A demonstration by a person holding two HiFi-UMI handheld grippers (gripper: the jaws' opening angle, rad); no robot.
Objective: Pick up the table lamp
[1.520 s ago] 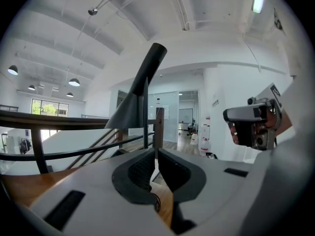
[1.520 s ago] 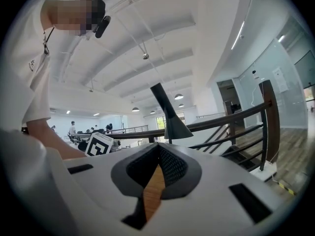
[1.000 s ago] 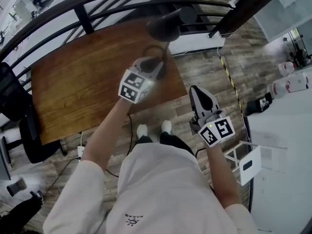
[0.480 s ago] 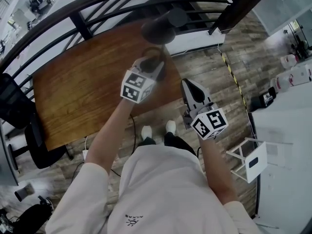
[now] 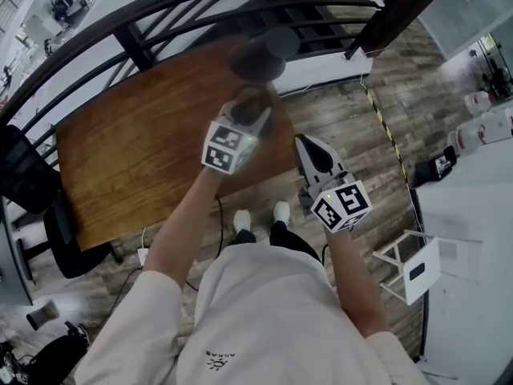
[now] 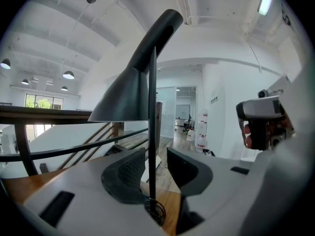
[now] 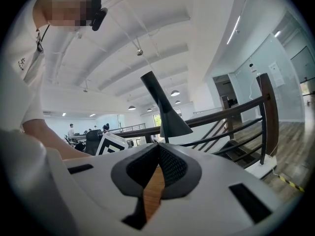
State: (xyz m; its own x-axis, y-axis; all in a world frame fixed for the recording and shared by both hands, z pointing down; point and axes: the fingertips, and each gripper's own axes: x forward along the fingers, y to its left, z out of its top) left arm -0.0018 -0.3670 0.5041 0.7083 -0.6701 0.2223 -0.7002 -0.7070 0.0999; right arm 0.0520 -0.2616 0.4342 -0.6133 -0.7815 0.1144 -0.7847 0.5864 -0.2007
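Lamp [image 5: 258,54] stem between opening jaws of left gripper [image 5: 252,107], 12 o'clock; right gripper [image 5: 314,152] at 4 o'clock, jaws pressed together, empty.

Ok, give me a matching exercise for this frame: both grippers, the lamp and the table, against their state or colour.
1 left gripper; 2 right gripper; 3 table lamp; 4 table
A brown wood; B jaws together, empty; C black cone shade; D jaws apart around the lamp's stem
Pairs: 1-D, its jaws opening; 2-B; 3-C; 4-A.
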